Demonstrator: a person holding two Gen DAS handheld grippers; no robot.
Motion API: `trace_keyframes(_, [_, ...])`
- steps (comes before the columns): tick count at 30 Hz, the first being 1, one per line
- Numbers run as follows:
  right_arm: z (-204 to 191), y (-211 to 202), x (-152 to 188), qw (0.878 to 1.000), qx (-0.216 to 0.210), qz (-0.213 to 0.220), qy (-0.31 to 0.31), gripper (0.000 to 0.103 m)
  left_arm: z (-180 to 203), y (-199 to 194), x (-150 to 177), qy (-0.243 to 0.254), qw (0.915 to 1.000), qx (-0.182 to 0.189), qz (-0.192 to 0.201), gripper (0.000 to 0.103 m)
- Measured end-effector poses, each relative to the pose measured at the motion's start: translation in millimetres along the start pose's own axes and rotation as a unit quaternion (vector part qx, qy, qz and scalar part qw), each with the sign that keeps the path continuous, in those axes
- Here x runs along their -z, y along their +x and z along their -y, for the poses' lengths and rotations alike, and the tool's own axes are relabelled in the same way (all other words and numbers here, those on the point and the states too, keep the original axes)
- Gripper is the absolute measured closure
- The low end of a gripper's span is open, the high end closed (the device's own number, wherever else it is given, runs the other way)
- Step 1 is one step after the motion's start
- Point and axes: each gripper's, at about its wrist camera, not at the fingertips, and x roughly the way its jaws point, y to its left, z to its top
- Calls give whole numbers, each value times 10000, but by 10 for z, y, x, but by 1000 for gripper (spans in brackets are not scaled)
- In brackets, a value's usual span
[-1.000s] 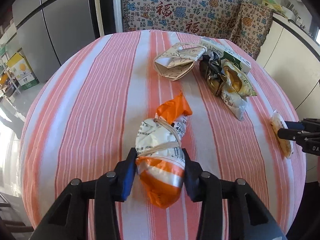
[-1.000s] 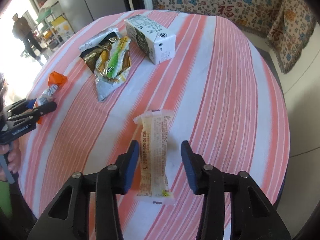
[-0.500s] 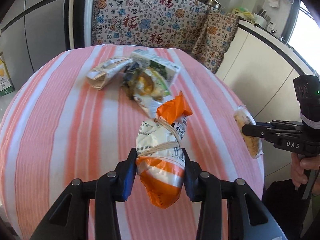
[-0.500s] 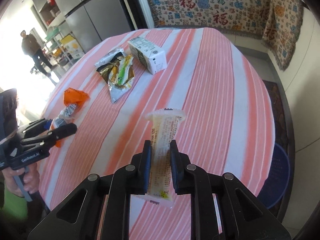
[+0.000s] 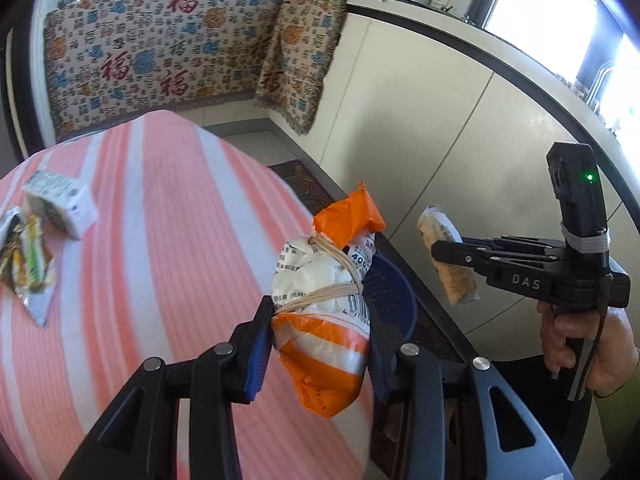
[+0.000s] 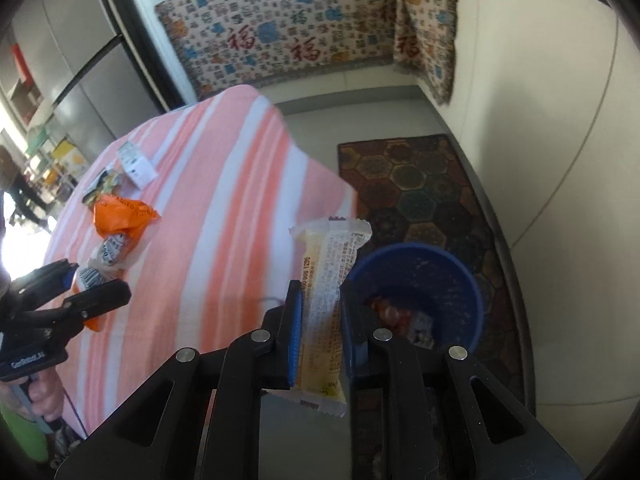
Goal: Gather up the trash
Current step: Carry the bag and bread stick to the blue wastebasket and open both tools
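Observation:
My left gripper is shut on an orange and white bag tied with rubber bands, held in the air over the table's right edge; the bag also shows in the right wrist view. My right gripper is shut on a pale yellow snack wrapper and holds it beside the table, near the rim of a blue bin on the floor. In the left wrist view the wrapper hangs in the right gripper to the right of the bag, and part of the bin shows behind the bag.
A round table with a pink and white striped cloth carries a white carton and crumpled snack wrappers at the far left. The bin holds some trash. A patterned rug lies by white cabinets.
Both grippers have lifted their items off the table and swung right, off the table's edge towards the blue bin. The right gripper closed on the wrapper one second ago to half a second ago.

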Motion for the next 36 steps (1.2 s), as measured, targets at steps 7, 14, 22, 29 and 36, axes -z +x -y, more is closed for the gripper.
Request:
trace_keyframes(7, [538,113,12,9991,127,148,381,86,644,699,-211,346,9993,131,-95,62])
trace_keyframes(14, [922,294,-45,9977,214,139,633,86,874,1260,-355,375,9987,222,-264,62])
trace_keyframes(22, [1165,431,-69,9961,93,191,856,83,1020,1603,-366,442,9982,204,-340,60])
trace_keyframes(29, [1286,429,-43,9937,170,348,1056,57,1035,1834,-451,364,9987,66,-355,34])
trace_keyframes(36, [1181,331,56,9940,335,482,928,37,1003,1362,-321,450,9988,-102,-169,34])
